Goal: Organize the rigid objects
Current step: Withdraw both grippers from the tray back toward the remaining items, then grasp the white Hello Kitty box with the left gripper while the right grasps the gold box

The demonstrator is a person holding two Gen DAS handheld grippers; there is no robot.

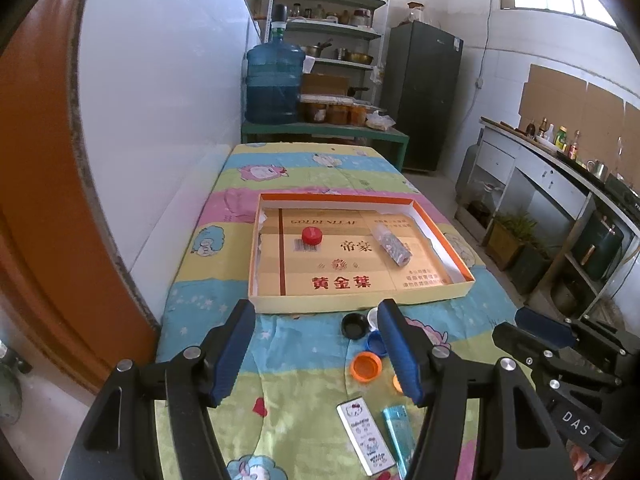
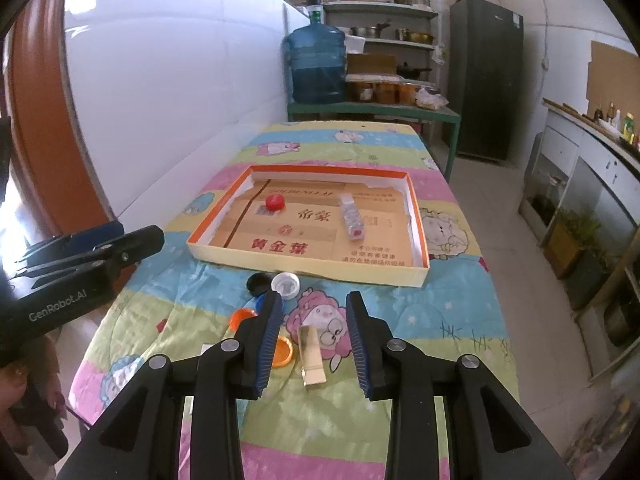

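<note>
A shallow cardboard box [image 1: 362,294] with an orange rim lies on the patterned cloth. Inside it sit a red cap [image 1: 312,235] and a silvery patterned lighter [image 1: 392,246]. My left gripper [image 1: 316,308] hovers open before the box's near wall, with nothing between its fingers. Just right of it lie a black cap [image 1: 354,325], a blue cap [image 1: 378,342] and an orange cap [image 1: 366,366]. Nearer me lie a white lighter [image 1: 366,438] and a teal lighter [image 1: 398,428]. My right gripper [image 2: 315,298] is open above a beige clip [image 2: 311,356] lying on the cloth.
The table's left side runs along a white tiled wall [image 1: 160,120]. A water jug [image 1: 274,80] and shelves stand beyond the far end. A white cap [image 2: 285,283] sits by the box's near wall. Each gripper shows at the edge of the other's view.
</note>
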